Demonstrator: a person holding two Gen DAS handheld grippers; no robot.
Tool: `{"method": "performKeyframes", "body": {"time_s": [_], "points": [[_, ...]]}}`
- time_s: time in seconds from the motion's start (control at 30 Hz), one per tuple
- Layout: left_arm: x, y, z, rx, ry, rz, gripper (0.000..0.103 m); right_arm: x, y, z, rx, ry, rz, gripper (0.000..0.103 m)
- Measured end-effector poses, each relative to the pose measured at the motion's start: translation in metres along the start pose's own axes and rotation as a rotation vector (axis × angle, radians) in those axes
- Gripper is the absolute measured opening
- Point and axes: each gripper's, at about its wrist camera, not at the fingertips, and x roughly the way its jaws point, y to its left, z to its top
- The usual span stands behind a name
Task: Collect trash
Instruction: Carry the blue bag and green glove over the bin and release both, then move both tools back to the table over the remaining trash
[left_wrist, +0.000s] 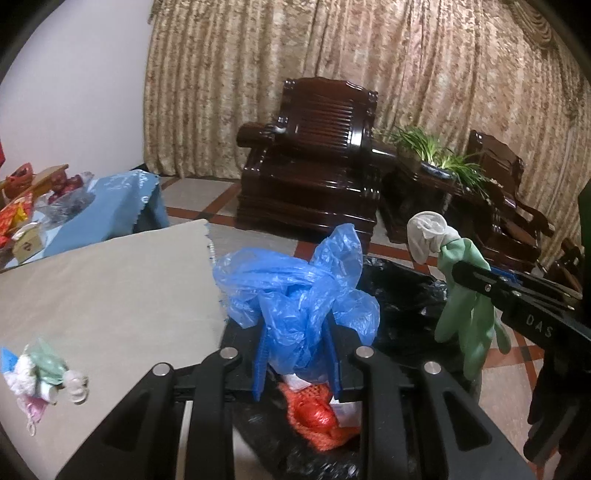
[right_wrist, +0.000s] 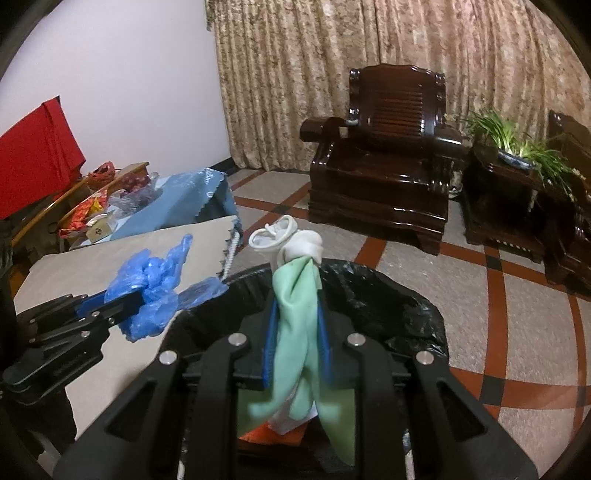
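My left gripper (left_wrist: 297, 354) is shut on a crumpled blue plastic bag (left_wrist: 299, 288) and holds it over the black-lined trash bin (left_wrist: 402, 291). Orange netting and white paper (left_wrist: 317, 413) lie inside the bin. My right gripper (right_wrist: 297, 347) is shut on a green rubber glove (right_wrist: 295, 332) with a white inner cuff (right_wrist: 291, 240), hanging over the same bin (right_wrist: 369, 291). The glove also shows in the left wrist view (left_wrist: 465, 302), and the blue bag in the right wrist view (right_wrist: 155, 284). A small heap of trash (left_wrist: 40, 373) lies on the beige table (left_wrist: 110, 288) at the left.
A dark wooden armchair (right_wrist: 384, 162) and a plant on a dark side table (right_wrist: 517, 147) stand behind the bin by the curtain. A table with a blue cloth (right_wrist: 177, 206) and cluttered items stands at the far left. The tiled floor (right_wrist: 517, 332) lies to the right.
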Motion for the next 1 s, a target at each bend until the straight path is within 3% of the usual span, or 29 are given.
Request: {"method": "performKeyframes", "body": {"time_s": [0.17,0.27,0.3,0.37,0.43,0.53,0.73,1.0], "points": [[0.019,-0.012,0.002,0.007,0.023,-0.033,0.027,0.007,-0.015,-0.005,0.025,0.013,-0.021,0.020],[0.026,-0.017,0.001,0.009,0.043,-0.064,0.037,0.009,-0.023,-0.009,0.035,0.021,-0.046,0.027],[0.026,-0.015,0.002,0.006,0.047,-0.070,0.044,0.009,-0.024,-0.009,0.037,0.021,-0.056,0.032],[0.025,-0.014,0.000,0.000,0.049,-0.082,0.054,0.009,-0.029,-0.012,0.045,0.017,-0.077,0.065],[0.021,-0.012,-0.002,0.000,0.041,-0.075,0.068,0.006,-0.033,-0.015,0.051,0.007,-0.096,0.074],[0.014,-0.005,-0.006,-0.014,0.035,-0.056,0.080,0.003,-0.035,-0.019,0.061,0.001,-0.111,0.089],[-0.011,0.030,-0.017,-0.069,0.010,0.043,0.097,-0.004,-0.027,-0.018,0.068,-0.008,-0.083,0.096],[-0.057,0.092,-0.044,-0.159,-0.012,0.184,0.097,-0.002,0.017,-0.008,0.030,-0.006,-0.014,0.098]]}}
